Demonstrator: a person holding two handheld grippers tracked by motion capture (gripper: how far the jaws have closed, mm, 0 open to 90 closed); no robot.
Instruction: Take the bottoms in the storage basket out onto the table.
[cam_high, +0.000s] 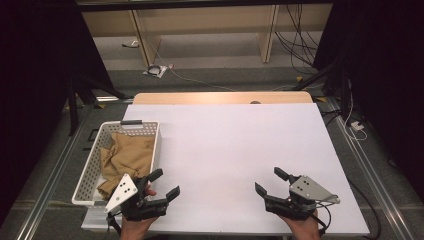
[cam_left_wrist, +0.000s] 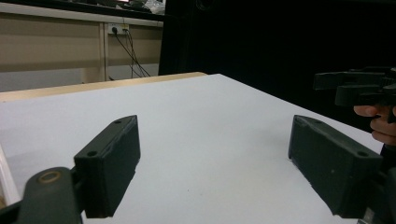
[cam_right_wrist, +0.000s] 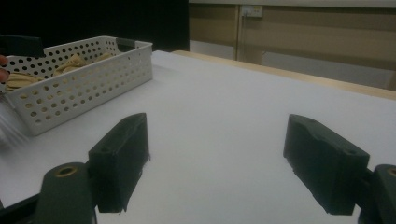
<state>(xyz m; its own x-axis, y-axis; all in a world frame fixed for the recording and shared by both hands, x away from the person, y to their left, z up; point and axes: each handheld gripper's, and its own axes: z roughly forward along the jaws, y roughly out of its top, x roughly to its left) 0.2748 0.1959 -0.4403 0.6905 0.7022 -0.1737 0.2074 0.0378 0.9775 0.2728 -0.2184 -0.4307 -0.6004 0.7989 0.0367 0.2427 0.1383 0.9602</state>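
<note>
The left gripper (cam_high: 163, 184) is held wide open and empty above the near left of the white table (cam_high: 235, 150), just beside the white basket (cam_high: 85, 182). The right gripper (cam_high: 270, 182) is likewise spread wide with nothing between its jaws, well apart at the near right. A crumpled tan cloth (cam_high: 125, 155) is seen lying inside the basket.

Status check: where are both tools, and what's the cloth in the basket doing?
Left tool open, empty, beside white basket. Right tool open, empty, over bare table. Tan cloth crumpled in the basket, untouched. Nothing in the way.
</note>
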